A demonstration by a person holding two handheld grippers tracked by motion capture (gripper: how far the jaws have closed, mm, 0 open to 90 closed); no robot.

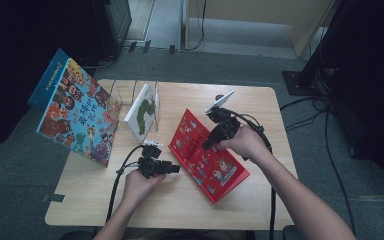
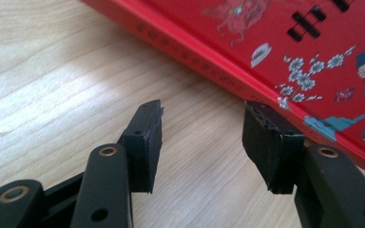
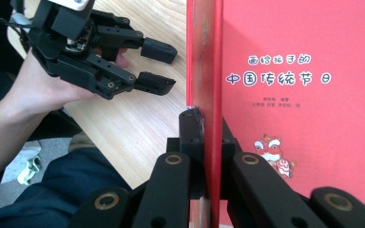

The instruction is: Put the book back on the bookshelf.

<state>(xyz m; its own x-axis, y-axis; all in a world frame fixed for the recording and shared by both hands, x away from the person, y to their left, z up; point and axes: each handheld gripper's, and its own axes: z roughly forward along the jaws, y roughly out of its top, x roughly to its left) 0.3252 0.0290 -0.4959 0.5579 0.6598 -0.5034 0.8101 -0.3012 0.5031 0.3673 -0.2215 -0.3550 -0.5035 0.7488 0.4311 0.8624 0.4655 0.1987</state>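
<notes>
Gripping the red book (image 1: pixel 207 155) along its upper edge, the right gripper (image 3: pixel 209 142) has its jaws clamped tight on the cover, one pad on each face. The book sits tilted on the table (image 1: pixel 180 210), right of centre, its lower edge down on the wood. The left gripper (image 1: pixel 172 169) rests just beside the book's spine with its jaws standing partly apart and nothing between them. To my eye the job is standing this book up for the clear rack (image 1: pixel 135 100) where the white book (image 1: pixel 142 112) already leans. I'd keep the pinch deep and square so the cover can't swivel, lift slowly, and let the left jaws steady the spine rather than shove it.
</notes>
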